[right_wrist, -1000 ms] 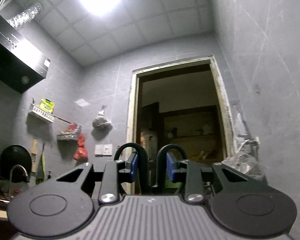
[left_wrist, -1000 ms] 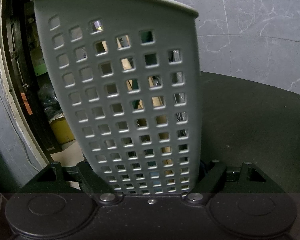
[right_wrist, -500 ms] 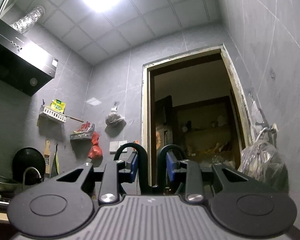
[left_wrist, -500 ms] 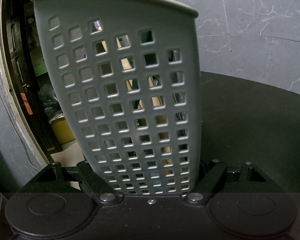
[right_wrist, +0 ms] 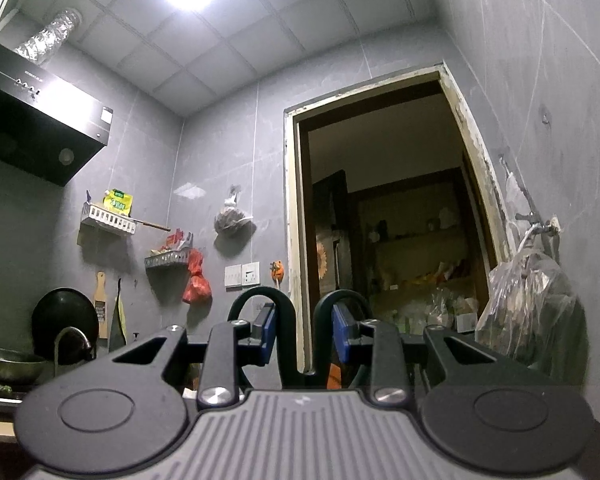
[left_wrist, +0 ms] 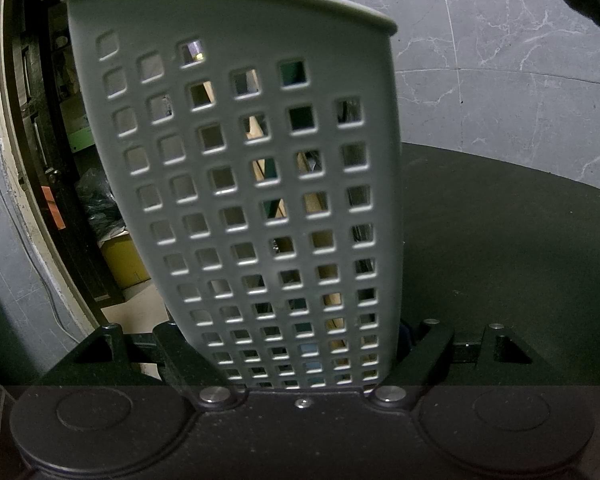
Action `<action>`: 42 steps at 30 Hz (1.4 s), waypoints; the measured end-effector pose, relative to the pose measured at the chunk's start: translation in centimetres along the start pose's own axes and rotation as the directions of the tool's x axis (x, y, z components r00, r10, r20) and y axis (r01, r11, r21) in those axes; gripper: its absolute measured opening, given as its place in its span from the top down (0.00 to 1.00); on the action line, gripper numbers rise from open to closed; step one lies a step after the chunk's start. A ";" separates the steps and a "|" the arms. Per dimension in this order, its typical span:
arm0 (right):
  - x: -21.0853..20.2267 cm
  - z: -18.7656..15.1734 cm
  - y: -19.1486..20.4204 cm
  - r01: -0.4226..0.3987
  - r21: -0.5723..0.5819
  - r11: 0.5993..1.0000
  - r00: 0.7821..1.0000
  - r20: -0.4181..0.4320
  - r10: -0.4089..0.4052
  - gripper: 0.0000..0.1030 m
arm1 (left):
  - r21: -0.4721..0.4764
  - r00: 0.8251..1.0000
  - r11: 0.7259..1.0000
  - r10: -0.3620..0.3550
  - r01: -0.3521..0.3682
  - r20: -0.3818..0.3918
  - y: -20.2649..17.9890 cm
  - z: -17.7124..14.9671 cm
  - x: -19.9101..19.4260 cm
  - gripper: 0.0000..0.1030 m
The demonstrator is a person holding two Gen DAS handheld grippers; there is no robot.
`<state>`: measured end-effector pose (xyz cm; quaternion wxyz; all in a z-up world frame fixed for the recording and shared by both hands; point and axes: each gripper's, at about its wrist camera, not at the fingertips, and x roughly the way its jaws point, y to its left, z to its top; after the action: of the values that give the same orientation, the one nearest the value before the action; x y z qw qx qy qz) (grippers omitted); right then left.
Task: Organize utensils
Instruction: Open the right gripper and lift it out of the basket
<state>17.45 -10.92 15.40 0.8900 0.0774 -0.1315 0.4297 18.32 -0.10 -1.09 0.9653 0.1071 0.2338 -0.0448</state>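
A grey perforated plastic utensil holder [left_wrist: 256, 184] fills the left wrist view, standing upright on a dark round table [left_wrist: 500, 240]. My left gripper [left_wrist: 296, 360] is shut on its lower part; both fingers press its sides. Utensil handles show dimly through the holes and above the rim. My right gripper [right_wrist: 303, 336] is shut on the looped dark handles of a scissors-like tool [right_wrist: 300, 320], held up in the air and pointing at a doorway. The tool's other end is hidden.
In the right wrist view a doorway [right_wrist: 388, 240] is ahead, a range hood [right_wrist: 36, 136] and wall racks [right_wrist: 108, 216] are at the left, and a plastic bag [right_wrist: 528, 304] hangs on the right wall. A grey marble wall [left_wrist: 500, 60] stands behind the table.
The right gripper has swung left and tilted up with the tool; the doorway has shifted right in its view. The left gripper and holder have stayed still.
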 end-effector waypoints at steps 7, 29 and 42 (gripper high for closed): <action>0.1 -0.4 -0.2 -0.001 0.011 1.000 1.000 -0.018 0.001 0.67 | 0.000 1.000 1.000 0.000 0.000 0.000 0.0 0.0 0.0 0.21; 0.0 -1.8 0.0 0.004 0.003 1.000 0.996 -0.094 -0.003 0.67 | 0.000 1.000 1.000 0.000 0.000 0.000 0.0 0.0 0.0 0.21; 0.5 -3.9 -0.6 0.041 -0.022 0.999 0.962 -0.270 -0.045 0.60 | 0.002 1.000 1.000 0.002 -0.002 0.000 0.0 0.0 0.0 0.20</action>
<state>18.81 -9.96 11.84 0.9094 0.0135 -0.0103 0.4157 18.30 -0.11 -1.10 0.9653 0.1080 0.2335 -0.0443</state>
